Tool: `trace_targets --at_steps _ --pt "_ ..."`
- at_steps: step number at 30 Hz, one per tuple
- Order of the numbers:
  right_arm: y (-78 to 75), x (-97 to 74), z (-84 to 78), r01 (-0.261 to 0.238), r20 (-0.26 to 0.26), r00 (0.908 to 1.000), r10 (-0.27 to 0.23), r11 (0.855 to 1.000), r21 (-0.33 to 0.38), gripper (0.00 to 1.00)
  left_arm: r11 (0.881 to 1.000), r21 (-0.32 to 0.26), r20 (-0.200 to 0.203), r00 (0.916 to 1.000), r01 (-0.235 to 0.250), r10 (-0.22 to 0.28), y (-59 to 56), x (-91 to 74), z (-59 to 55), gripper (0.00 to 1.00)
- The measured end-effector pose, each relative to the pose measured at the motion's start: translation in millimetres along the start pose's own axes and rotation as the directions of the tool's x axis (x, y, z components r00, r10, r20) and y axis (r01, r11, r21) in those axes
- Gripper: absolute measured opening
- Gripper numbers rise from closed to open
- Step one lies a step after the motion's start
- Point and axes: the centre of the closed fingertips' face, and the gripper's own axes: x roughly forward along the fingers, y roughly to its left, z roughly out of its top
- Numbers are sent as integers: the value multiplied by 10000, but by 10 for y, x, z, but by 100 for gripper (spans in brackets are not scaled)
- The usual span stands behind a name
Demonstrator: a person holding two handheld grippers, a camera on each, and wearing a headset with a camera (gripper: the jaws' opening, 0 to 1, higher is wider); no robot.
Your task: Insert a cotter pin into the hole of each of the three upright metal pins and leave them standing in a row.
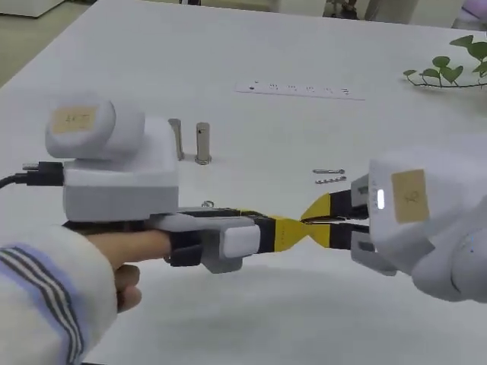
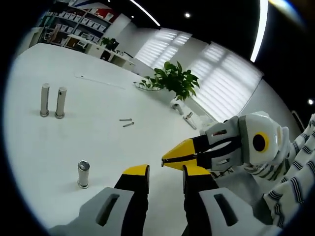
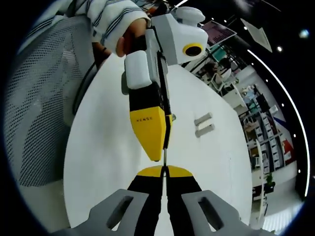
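Note:
Two upright metal pins [image 1: 176, 139] [image 1: 202, 143] stand side by side on the white table; they also show in the left gripper view [image 2: 45, 100] [image 2: 60, 102]. A third pin [image 2: 82, 173] stands alone, nearer the grippers. Two loose cotter pins [image 1: 329, 176] lie to the right. My right gripper [image 3: 164, 169] is shut on a thin cotter pin [image 3: 165, 156] that sticks out toward the left gripper's tip [image 3: 158, 158]. The left gripper [image 2: 166, 172] has a gap between its jaws, with nothing in it. The two grippers meet tip to tip [image 1: 304, 223] above the table.
A white power strip [image 1: 300, 90] lies at the back of the table. A green plant sprig [image 1: 449, 65] sits at the far right. A black cable [image 1: 15, 180] trails off the left gripper. Bare tabletop [image 1: 251, 304] lies in front of the grippers.

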Motion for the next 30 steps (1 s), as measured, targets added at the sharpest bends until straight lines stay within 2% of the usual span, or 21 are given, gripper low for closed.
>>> trace_targets --at_steps 3,7,9,14,18,21,23,30 --pt "9 4 20 -16 -18 10000 16 9998 -195 2 9999 -115 38 10000 -43 43 20 22 2 12" --pt "8 8 25 -52 -58 10000 50 9992 -393 2 10000 -58 -30 10000 27 -27 4 47 -9 11" --pt "7 6 17 -46 -97 9999 41 9988 -478 2 10000 23 -77 10000 -3 3 3 58 -14 6" --pt "15 -6 8 -118 -69 9999 115 9992 -392 2 9999 -111 19 10000 -12 12 5 68 2 4" --pt "0 -22 2 -67 -72 10000 65 9993 -358 2 10000 -72 -68 10000 -65 64 12 77 -4 2" --pt "-4 -28 3 -66 -80 9999 62 9992 -401 2 9976 -689 49 10000 -49 53 11 92 10 1" --pt "-11 -31 -2 -50 -119 9999 45 9991 -424 2 9978 -656 82 9999 -80 85 20 96 14 1" --pt "11 -32 5 -158 -100 9998 154 9988 -472 2 9988 -486 -310 9995 -26 11 10 90 -26 1"
